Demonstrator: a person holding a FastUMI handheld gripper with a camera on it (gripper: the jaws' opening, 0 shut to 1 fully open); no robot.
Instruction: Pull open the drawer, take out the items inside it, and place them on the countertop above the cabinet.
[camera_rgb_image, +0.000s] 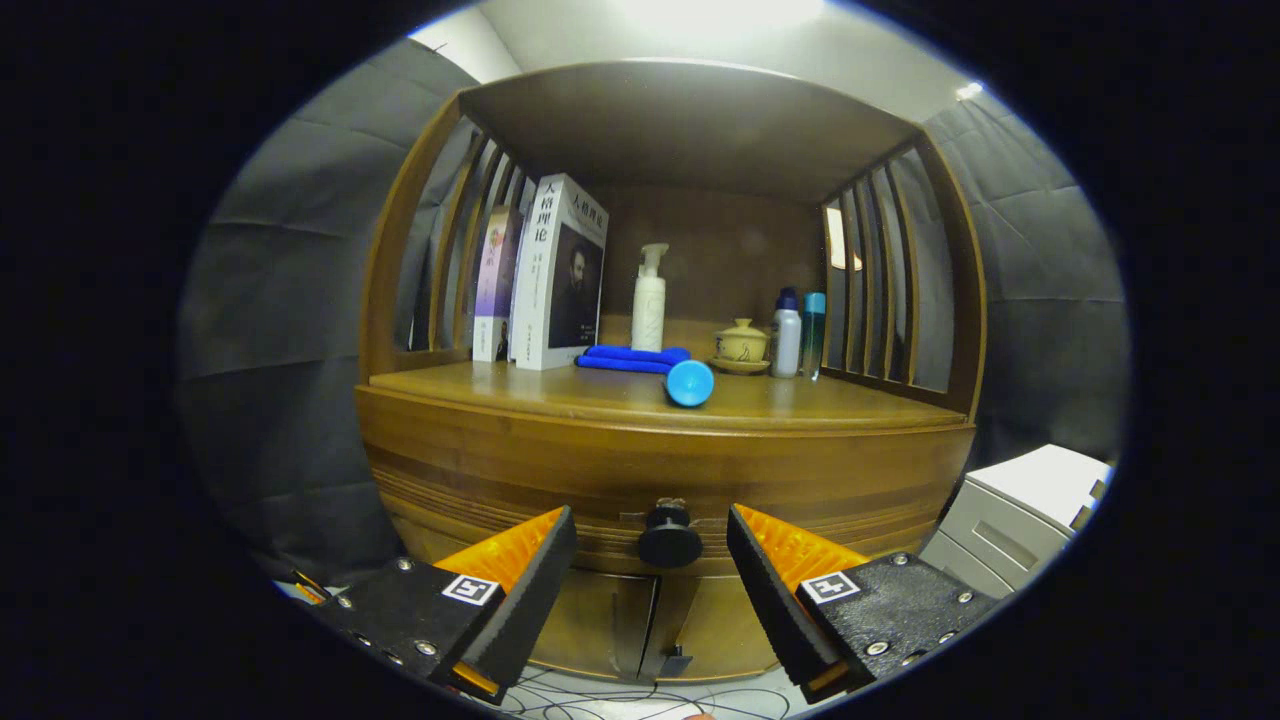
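While the drawer sits closed under the countertop, the gripper is spread wide and holds nothing, its fingers flanking the dark knob without touching it. On the countertop a blue cup lies on its side near the front, with a blue cloth, books, a pump bottle, a lidded cup and two small bottles behind

The drawer is closed, so its contents are hidden; part of the round knob lies between the spread fingers of the gripper, untouched; the cabinet doors below are partly covered by the fingers; the smaller book is half hidden behind the larger book; the white unit beside the cabinet is cut off.
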